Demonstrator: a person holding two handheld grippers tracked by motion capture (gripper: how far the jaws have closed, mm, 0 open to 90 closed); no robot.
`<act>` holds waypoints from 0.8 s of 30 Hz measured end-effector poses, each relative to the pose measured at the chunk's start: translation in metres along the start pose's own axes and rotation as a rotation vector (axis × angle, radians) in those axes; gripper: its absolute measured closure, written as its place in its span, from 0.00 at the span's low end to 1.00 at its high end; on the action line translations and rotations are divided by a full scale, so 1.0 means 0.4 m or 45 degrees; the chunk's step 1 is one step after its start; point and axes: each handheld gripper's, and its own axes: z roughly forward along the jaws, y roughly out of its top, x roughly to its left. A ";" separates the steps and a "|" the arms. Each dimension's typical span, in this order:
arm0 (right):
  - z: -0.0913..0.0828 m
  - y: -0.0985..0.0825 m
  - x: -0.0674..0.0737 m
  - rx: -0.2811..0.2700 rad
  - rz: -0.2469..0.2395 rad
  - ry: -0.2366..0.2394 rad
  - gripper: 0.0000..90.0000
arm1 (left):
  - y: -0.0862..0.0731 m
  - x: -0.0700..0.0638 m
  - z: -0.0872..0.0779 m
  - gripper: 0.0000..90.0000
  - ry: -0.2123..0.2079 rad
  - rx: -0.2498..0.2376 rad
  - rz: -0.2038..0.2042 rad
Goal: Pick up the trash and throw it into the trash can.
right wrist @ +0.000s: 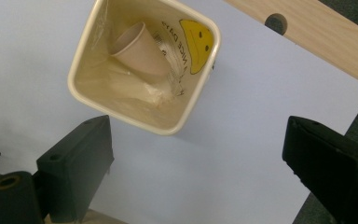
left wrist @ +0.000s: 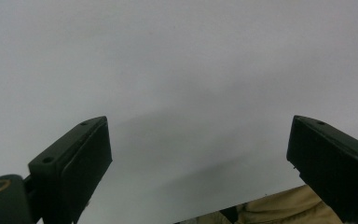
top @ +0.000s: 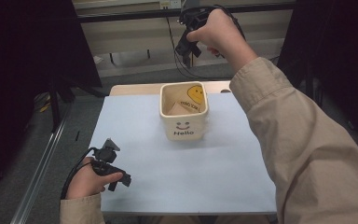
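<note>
with the paper cup (right wrist: 140,49) lying tilted inside the cream bin (top: 184,133), the right gripper (top: 189,46) hung wide and empty above, the left gripper (top: 114,175) also wide; a careless descent could have tipped the bin.

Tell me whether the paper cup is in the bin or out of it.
In. The paper cup lies tipped on its side inside the cream bin, beside crumpled clear plastic.
</note>
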 end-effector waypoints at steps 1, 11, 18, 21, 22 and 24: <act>-0.007 -0.002 -0.003 -0.001 -0.003 -0.004 0.09 | 0.000 0.000 0.000 0.07 0.005 0.000 0.006; -0.043 -0.026 -0.028 -0.006 0.010 -0.017 0.09 | -0.002 -0.004 -0.001 0.07 -0.008 0.013 0.004; -0.047 -0.063 -0.044 -0.018 -0.001 -0.023 0.09 | -0.002 -0.005 0.000 0.07 -0.009 0.006 0.010; -0.035 -0.092 -0.057 -0.019 0.005 -0.038 0.09 | -0.001 -0.005 -0.001 0.07 -0.003 -0.014 0.002; -0.026 -0.109 -0.066 -0.009 0.009 -0.037 0.09 | -0.002 -0.007 -0.002 0.07 -0.013 -0.015 -0.013; -0.012 -0.132 -0.076 -0.005 0.010 -0.048 0.09 | -0.001 -0.007 -0.004 0.07 -0.012 -0.013 -0.007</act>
